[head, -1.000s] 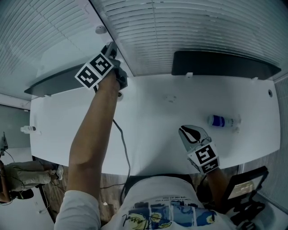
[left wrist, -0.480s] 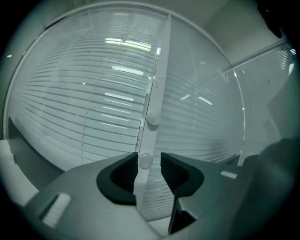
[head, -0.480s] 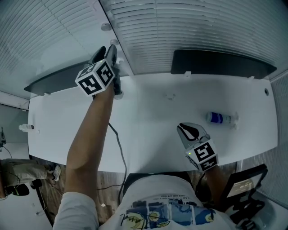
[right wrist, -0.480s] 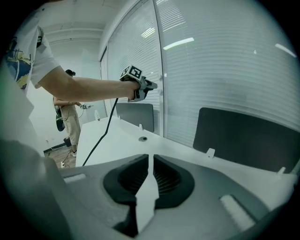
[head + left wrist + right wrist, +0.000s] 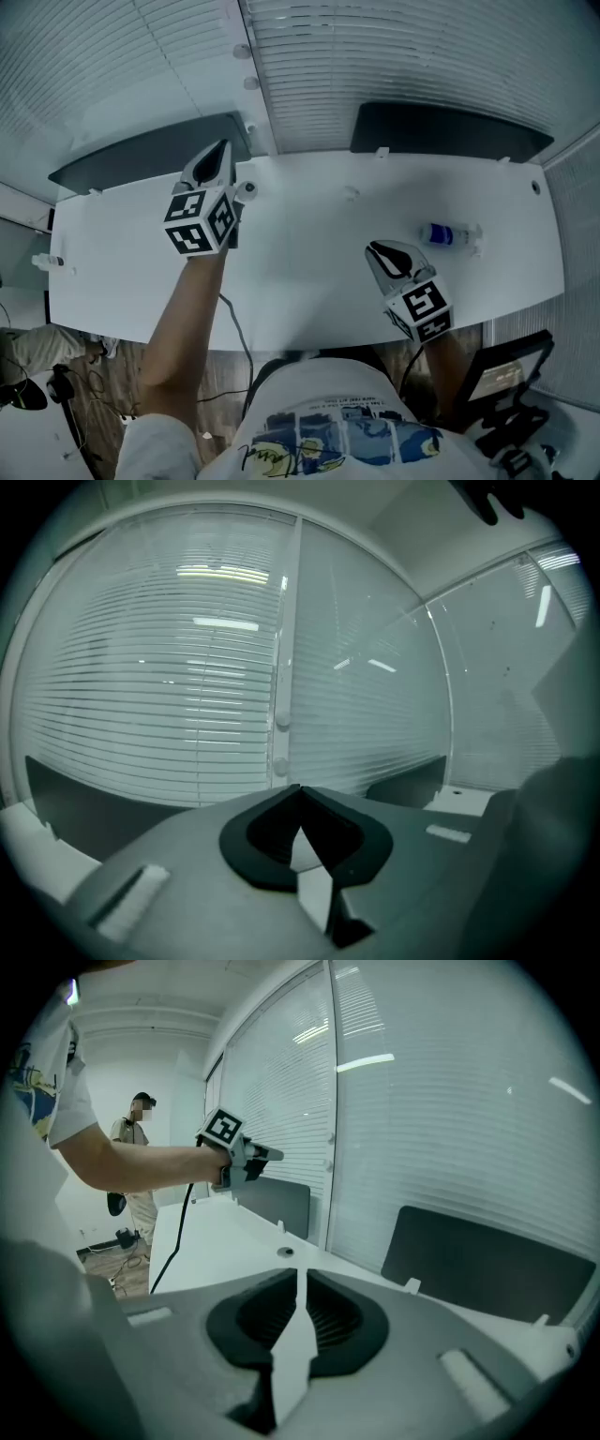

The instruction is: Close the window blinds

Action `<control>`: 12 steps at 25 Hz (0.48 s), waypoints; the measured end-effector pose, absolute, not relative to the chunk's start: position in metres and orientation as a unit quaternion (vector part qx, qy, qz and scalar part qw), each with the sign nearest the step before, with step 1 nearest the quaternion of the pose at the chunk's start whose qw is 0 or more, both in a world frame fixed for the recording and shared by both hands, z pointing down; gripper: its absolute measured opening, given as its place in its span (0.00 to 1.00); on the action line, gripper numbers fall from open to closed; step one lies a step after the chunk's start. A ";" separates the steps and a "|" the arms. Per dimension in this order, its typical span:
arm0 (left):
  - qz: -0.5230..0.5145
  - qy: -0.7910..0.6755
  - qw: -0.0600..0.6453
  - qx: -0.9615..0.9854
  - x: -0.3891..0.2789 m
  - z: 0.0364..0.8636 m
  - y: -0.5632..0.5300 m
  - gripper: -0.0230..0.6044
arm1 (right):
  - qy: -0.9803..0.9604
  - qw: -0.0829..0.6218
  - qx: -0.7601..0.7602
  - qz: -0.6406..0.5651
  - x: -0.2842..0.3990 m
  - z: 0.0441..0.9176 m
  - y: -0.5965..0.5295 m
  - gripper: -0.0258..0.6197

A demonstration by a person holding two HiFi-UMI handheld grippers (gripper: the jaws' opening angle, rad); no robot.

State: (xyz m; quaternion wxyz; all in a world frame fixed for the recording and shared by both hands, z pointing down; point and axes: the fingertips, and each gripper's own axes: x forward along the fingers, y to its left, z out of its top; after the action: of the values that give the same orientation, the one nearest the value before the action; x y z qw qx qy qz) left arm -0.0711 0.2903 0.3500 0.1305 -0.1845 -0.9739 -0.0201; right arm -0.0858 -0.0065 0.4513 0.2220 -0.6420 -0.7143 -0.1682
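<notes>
The blinds (image 5: 403, 66) hang full-length behind the desk (image 5: 309, 244), their slats reaching down behind the dark panels (image 5: 450, 127) at the desk's far edge. In the left gripper view the slats left of the post show thin gaps, while those to its right look flatter. So I judge the closing mostly done, with perhaps the left blind to finish.

The left gripper (image 5: 223, 148) hovers over the desk's far left part. Its jaws have just been closing and now meet on nothing. The right gripper (image 5: 377, 249) is over the desk's near edge, jaws together and empty. A bottle (image 5: 441, 234) lies on the desk's right side. Two knobs (image 5: 281, 722) sit on the post above the desk, untouched.
</notes>
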 end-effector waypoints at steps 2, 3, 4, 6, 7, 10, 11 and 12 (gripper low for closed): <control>-0.022 -0.975 0.153 -0.161 -0.060 0.370 0.265 0.04 | -0.715 0.229 -0.641 -0.163 -0.085 0.454 -0.010 0.07; -0.023 -0.975 0.165 -0.148 -0.055 0.380 0.252 0.04 | -0.716 0.231 -0.640 -0.160 -0.084 0.455 -0.012 0.07; -0.022 -0.975 0.176 -0.135 -0.049 0.387 0.239 0.04 | -0.717 0.229 -0.639 -0.158 -0.084 0.455 -0.013 0.07; -0.019 -0.975 0.192 -0.113 -0.036 0.394 0.217 0.04 | -0.721 0.220 -0.638 -0.155 -0.086 0.452 -0.011 0.06; -0.019 -0.975 0.199 -0.102 -0.030 0.396 0.207 0.04 | -0.723 0.215 -0.639 -0.152 -0.087 0.449 -0.010 0.06; -0.030 -0.974 0.215 -0.063 -0.014 0.398 0.177 0.04 | -0.728 0.211 -0.638 -0.139 -0.088 0.440 -0.007 0.05; -0.034 -0.974 0.218 -0.050 -0.011 0.397 0.168 0.04 | -0.729 0.210 -0.638 -0.134 -0.088 0.438 -0.005 0.05; -0.038 -0.974 0.220 -0.038 -0.008 0.396 0.160 0.04 | -0.730 0.208 -0.638 -0.130 -0.088 0.436 -0.003 0.05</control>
State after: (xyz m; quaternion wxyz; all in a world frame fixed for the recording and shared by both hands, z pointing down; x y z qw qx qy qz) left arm -0.0078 0.1599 0.3964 0.2196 -0.0380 -0.9741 -0.0378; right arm -0.0879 -0.0029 0.4357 0.2084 -0.6383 -0.7295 -0.1304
